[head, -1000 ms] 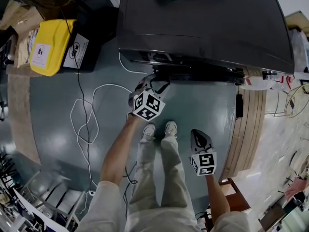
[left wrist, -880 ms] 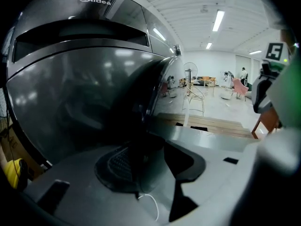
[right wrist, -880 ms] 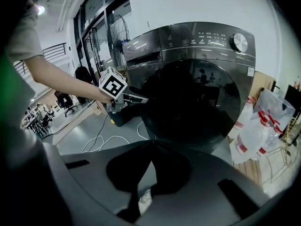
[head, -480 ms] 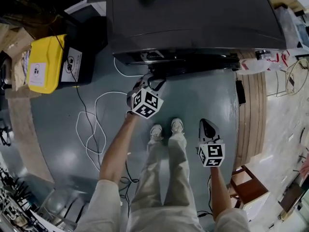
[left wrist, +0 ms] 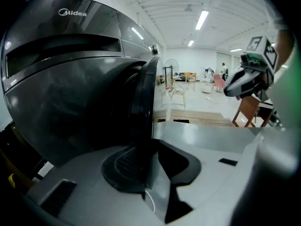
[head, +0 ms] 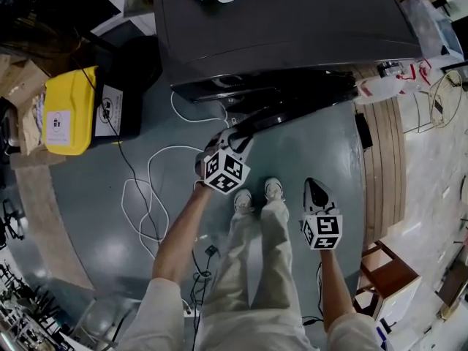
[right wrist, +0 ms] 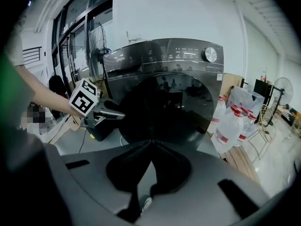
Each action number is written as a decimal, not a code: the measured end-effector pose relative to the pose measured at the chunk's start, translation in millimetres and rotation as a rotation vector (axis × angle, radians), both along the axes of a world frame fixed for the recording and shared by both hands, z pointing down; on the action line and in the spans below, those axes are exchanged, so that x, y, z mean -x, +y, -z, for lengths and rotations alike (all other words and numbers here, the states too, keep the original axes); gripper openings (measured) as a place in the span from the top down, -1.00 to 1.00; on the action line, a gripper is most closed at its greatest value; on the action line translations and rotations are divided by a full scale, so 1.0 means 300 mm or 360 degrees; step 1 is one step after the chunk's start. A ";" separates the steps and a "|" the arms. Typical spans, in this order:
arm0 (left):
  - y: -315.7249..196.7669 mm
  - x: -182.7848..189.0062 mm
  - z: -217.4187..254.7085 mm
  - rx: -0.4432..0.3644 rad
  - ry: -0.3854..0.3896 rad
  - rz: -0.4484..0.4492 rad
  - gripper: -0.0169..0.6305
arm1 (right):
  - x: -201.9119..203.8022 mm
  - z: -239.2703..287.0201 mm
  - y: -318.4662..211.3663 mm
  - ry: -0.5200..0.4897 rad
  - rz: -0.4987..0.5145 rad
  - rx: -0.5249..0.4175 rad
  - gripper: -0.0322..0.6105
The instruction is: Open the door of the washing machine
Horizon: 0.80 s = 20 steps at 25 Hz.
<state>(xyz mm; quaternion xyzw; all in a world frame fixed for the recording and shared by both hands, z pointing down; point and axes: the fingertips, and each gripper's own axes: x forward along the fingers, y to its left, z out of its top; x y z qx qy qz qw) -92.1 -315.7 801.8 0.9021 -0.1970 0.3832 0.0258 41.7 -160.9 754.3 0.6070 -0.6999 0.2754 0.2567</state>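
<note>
So compared with a second ago, the door (head: 281, 113) isn't flush with the front of the washing machine (head: 292, 28) anymore. Its free edge has swung out a bit, and your left gripper (head: 238, 134) has come back toward your feet along with it. Your right gripper (right wrist: 151, 144) has pretty much stayed where it was.

Left gripper: the jaws are closing, and the dark rim of the door stands upright right between them. In the left gripper view both pads look to be against that rim, so you're pinching the door's edge, not air. The machine's grey body fills everything to the left of that gripper, and the open room is off to its right.

Right gripper: the jaws are pressed together at the tips with nothing in them. It hangs beside your right leg, well apart from the machine, pointing forward and down. Straight ahead of it is the round dark door, and up and to the left of it you can see the left gripper at the door's edge. Off to the right of the right gripper there's a bunch of water bottles (right wrist: 230, 124) next to the machine.

On the floor (head: 307, 152), to the left of the left gripper, a white cable (head: 146, 189) lies in loose loops. A yellow box (head: 69, 108) sits further left still.
</note>
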 end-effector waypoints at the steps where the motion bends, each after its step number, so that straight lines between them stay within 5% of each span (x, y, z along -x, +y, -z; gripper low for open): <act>1: 0.028 -0.005 0.002 0.0019 0.0005 -0.0022 0.64 | -0.007 0.002 0.001 0.0003 -0.0015 -0.0004 0.90; 10: 0.304 -0.071 0.009 0.0185 0.0056 -0.0233 0.63 | -0.074 0.021 0.084 0.0025 -0.0191 -0.0010 0.90; 20: 0.452 -0.133 0.008 0.0240 0.0054 -0.0271 0.61 | -0.178 0.008 0.249 0.0042 -0.0383 0.0039 0.90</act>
